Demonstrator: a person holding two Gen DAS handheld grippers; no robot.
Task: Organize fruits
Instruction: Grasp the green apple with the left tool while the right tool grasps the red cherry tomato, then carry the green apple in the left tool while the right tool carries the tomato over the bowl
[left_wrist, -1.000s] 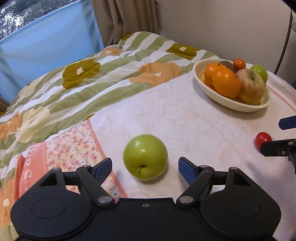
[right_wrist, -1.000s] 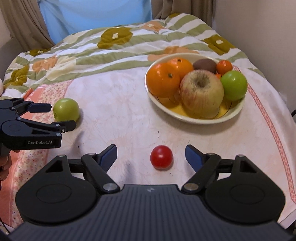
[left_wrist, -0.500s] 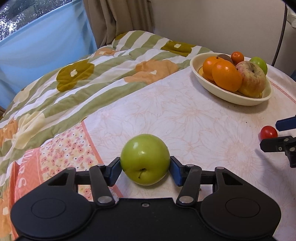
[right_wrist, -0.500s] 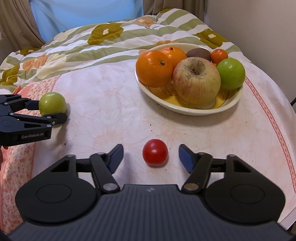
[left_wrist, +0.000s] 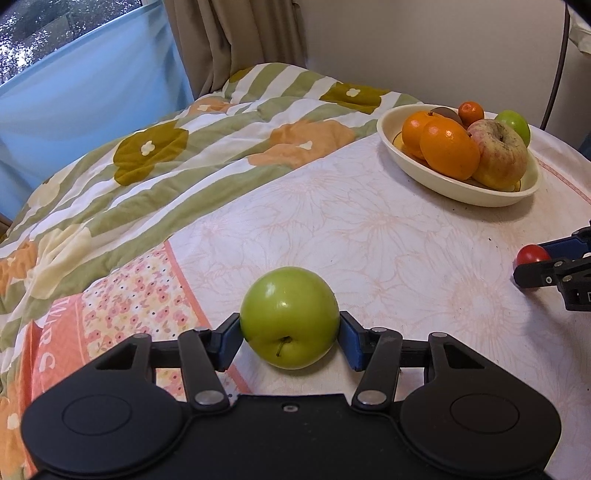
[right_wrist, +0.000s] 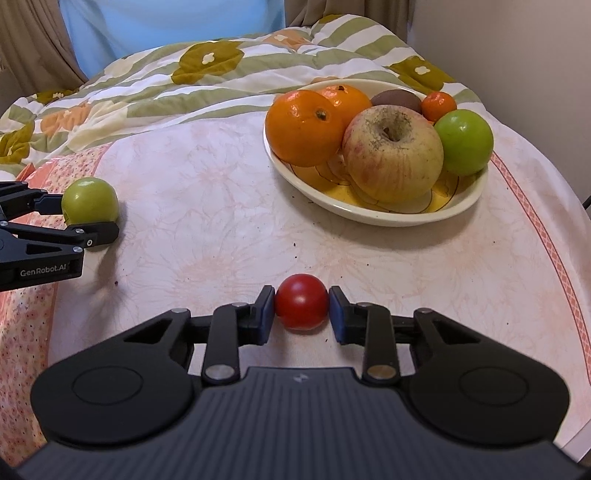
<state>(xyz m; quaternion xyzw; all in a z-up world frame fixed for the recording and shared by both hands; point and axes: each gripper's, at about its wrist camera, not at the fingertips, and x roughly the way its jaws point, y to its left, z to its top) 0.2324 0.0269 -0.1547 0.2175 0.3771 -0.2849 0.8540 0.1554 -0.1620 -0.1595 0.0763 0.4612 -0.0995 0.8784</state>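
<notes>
Between the blue pads of the left gripper sits the green apple, squeezed tight, down on the worktop. The right gripper has just closed on the small red fruit. Both must go to the bowl, up ahead and to the right. The right gripper is nearer.

You get soft, even daylight from the window at upper left, leaving faint shadows under the green apple and the bowl. Small glare spots sit on the oranges. Both views are sharp, with fisheye bending and dark corners.
</notes>
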